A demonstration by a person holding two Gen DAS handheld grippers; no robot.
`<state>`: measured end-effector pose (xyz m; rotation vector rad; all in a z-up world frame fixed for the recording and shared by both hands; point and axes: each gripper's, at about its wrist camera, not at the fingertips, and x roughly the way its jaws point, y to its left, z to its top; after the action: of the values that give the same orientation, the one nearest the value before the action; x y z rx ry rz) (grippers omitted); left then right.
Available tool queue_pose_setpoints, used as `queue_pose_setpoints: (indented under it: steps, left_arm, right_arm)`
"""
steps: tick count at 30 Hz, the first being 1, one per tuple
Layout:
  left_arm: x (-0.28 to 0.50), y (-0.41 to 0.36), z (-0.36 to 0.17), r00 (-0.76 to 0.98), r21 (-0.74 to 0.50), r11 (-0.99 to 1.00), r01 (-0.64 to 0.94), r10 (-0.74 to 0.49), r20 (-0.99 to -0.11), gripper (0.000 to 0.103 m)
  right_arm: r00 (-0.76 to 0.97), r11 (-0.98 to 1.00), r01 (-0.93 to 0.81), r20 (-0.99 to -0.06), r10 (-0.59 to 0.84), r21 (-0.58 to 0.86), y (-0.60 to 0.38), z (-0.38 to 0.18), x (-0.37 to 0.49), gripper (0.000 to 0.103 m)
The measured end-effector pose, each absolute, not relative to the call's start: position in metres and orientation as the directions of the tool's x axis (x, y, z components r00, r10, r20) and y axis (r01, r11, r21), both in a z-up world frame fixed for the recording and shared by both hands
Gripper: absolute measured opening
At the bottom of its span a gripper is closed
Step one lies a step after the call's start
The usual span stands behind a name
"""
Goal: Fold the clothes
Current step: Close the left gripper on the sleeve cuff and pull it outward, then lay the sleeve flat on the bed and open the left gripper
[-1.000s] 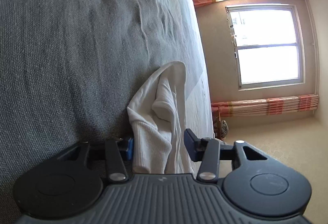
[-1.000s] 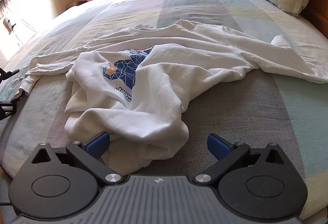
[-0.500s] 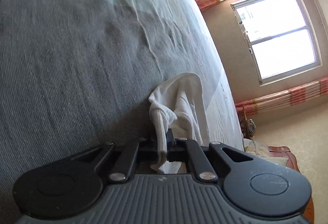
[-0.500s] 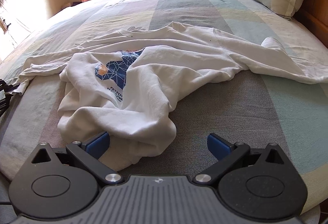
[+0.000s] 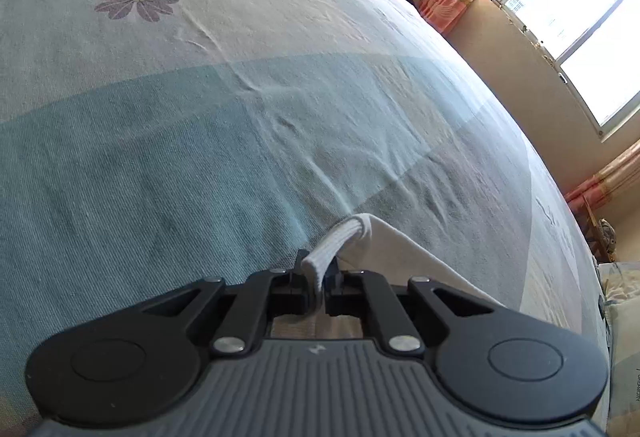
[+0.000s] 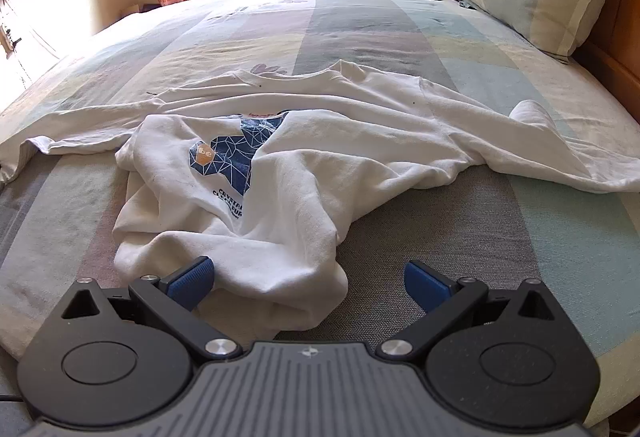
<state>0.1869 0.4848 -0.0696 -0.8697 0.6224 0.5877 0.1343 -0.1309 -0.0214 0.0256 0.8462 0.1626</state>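
Lighting: strong daylight from the window (image 5: 576,25), blown out to white. Glare washes the left wall area in the right wrist view (detail lost there). Soft shadows under the white sweatshirt (image 6: 304,173). Fisheye curvature bends the bed (image 5: 200,141) edges; corners vignetted black. Focus sharp.
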Motion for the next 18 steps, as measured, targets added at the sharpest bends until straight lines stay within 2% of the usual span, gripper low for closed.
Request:
queue_pose_setpoints:
  steps: [10,14,18]
  left_arm:
    - [0.195,0.507,-0.064,0.657,-0.501,0.503,-0.704,0.195,-0.728,0.006]
    - [0.192,0.52,-0.058,0.657,-0.507,0.491,-0.708,0.197,-0.727,0.023]
    - [0.183,0.527,-0.043,0.621,-0.449,0.474,-0.757,0.309,-0.721,0.028]
  right_arm:
    - [0.649,0.988,-0.151,-0.751,0.126,0.035,-0.114,-0.018,0.142,0.103]
    - [0.652,0.987,-0.157,-0.749,0.123,0.026,-0.112,-0.018,0.144,0.103]
    - [0.642,0.986,-0.163,-0.754,0.139,0.042,-0.11,-0.022,0.144,0.103]
